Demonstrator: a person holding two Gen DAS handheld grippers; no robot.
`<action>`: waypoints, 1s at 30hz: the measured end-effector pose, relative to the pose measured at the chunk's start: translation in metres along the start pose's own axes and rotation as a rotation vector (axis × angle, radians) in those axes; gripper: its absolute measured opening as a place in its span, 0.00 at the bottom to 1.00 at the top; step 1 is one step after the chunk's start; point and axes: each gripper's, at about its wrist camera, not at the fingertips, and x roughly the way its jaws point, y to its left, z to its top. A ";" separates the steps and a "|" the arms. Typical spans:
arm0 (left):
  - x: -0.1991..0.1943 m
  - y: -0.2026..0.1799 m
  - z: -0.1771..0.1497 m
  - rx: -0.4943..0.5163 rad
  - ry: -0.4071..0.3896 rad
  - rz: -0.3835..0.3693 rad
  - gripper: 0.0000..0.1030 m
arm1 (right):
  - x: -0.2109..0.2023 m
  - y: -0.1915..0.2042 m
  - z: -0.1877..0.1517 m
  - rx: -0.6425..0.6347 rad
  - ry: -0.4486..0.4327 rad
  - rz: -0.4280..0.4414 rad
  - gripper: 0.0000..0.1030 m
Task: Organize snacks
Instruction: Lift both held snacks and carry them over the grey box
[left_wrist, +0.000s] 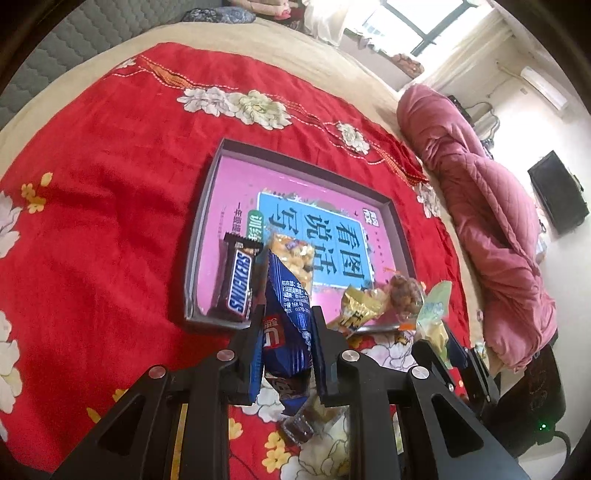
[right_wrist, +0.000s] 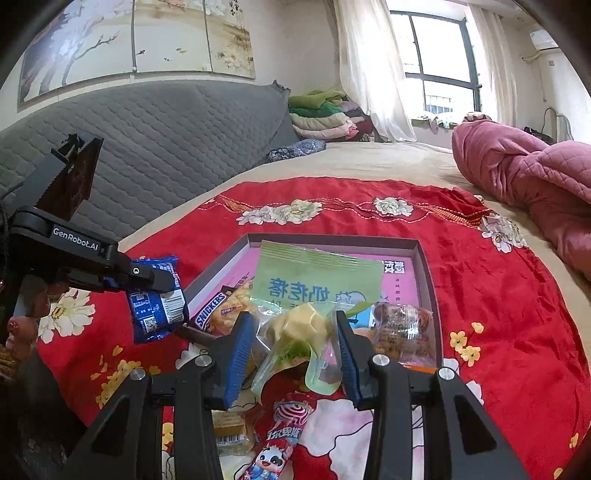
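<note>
The left gripper (left_wrist: 286, 339) has its fingers clamped on a blue snack packet (left_wrist: 288, 295) above the red bedspread (left_wrist: 110, 184). The right gripper (right_wrist: 295, 347) pinches a green packet (right_wrist: 317, 273). A bar reading "SNICKERS" (left_wrist: 238, 286) lies in the tray (left_wrist: 207, 206); "GenRobot.AI" marks the left gripper.

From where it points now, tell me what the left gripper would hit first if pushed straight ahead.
Probably the Snickers bar and the peanut packet at the near edge of the tray; the left gripper carries a blue wrapper that would reach them first. Depth is uncertain.
</note>
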 end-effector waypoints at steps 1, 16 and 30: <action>0.001 -0.001 0.002 0.000 -0.001 -0.002 0.22 | 0.000 0.000 0.000 0.000 -0.002 -0.002 0.42; 0.024 0.011 0.033 -0.047 -0.038 -0.019 0.22 | 0.007 -0.015 0.008 0.026 -0.021 -0.067 0.42; 0.049 0.028 0.042 -0.088 -0.039 -0.108 0.22 | 0.018 -0.018 0.009 0.005 0.002 -0.148 0.42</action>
